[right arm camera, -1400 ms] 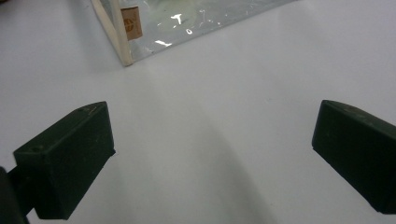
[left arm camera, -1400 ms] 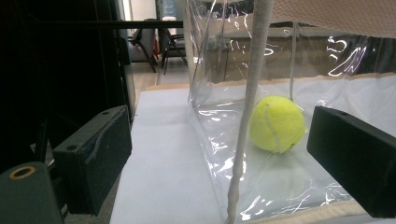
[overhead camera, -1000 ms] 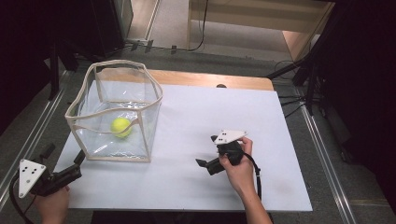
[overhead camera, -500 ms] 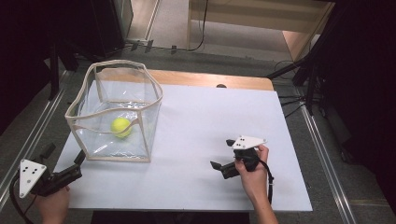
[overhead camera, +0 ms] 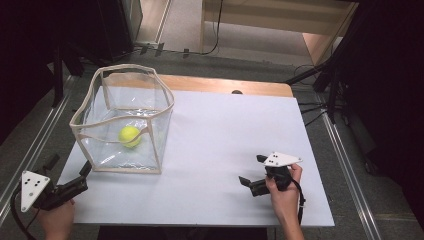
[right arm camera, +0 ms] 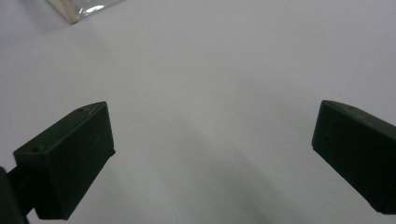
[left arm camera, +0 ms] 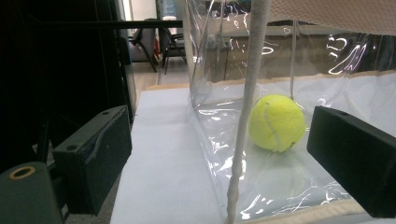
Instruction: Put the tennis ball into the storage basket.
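A yellow tennis ball (overhead camera: 129, 136) lies on the bottom of a clear plastic bin with beige trim (overhead camera: 161, 131) at the table's left. My left gripper (overhead camera: 69, 165) is open at the near left corner, just short of the bin's near corner. In the left gripper view the ball (left arm camera: 276, 122) sits behind the clear wall and a beige corner seam (left arm camera: 243, 140), with the open left gripper (left arm camera: 219, 158) empty. My right gripper (overhead camera: 251, 170) is open low over the bare table at the near right. The right gripper view shows that gripper (right arm camera: 210, 154) wide open with nothing between its jaws.
The white table top (overhead camera: 225, 125) stretches between the bin and the right hand. A wooden strip (overhead camera: 225, 85) runs along its far edge. Metal rails (overhead camera: 345, 165) flank both sides. A corner of the bin (right arm camera: 79, 11) shows at the top left of the right gripper view.
The right hand and its gripper have moved to the right and a little nearer the front edge. The left gripper, bin and ball have stayed put.
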{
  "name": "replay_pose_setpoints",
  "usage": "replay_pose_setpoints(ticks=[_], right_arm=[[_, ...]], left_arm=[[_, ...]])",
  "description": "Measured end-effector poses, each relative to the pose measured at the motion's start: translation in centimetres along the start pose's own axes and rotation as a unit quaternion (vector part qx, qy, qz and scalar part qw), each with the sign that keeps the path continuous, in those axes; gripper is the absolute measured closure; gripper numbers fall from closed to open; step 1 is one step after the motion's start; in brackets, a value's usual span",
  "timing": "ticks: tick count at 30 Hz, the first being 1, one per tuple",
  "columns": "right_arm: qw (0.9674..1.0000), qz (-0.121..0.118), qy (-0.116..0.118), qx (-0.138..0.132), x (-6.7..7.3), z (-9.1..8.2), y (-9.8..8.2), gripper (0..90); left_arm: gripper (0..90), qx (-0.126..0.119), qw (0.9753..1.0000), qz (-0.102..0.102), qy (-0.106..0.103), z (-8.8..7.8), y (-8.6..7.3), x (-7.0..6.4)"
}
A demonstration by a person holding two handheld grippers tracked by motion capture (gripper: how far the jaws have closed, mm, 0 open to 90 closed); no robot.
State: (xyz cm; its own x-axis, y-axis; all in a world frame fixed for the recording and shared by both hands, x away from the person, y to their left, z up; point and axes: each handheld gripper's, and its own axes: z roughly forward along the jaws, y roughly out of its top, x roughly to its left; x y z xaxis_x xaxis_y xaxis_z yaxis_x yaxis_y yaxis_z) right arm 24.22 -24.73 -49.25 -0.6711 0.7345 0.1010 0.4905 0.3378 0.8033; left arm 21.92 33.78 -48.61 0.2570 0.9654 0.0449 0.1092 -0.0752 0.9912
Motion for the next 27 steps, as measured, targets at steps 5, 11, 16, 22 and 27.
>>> replay_pose_setpoints(ticks=[5, 11, 16, 22, 27], right_arm=[[0.9998, 0.016, -0.012, -0.002, -0.5, -0.9, -0.9, 0.0], [0.9994, 0.025, -0.022, -0.008, -1.0, -1.9, -1.9, 0.0], [0.9988, 0.031, -0.035, -0.014, -1.6, -2.8, -2.5, 0.0], [0.9976, 0.044, -0.046, -0.026, -2.4, -3.7, -3.5, 0.0], [0.9959, 0.059, -0.058, -0.038, -2.9, -4.5, -4.3, 0.0]], left_arm=[[6.9, 0.000, 1.0000, 0.001, 0.000, 0.0, 0.0, 0.0], [6.9, -0.001, 1.0000, 0.002, 0.000, 0.0, 0.0, 0.0], [6.9, -0.001, 1.0000, 0.001, 0.000, 0.0, 0.0, -0.1], [6.9, -0.001, 1.0000, 0.002, 0.000, 0.0, 0.0, 0.0], [6.9, 0.000, 1.0000, 0.002, -0.001, 0.0, 0.0, 0.0]])
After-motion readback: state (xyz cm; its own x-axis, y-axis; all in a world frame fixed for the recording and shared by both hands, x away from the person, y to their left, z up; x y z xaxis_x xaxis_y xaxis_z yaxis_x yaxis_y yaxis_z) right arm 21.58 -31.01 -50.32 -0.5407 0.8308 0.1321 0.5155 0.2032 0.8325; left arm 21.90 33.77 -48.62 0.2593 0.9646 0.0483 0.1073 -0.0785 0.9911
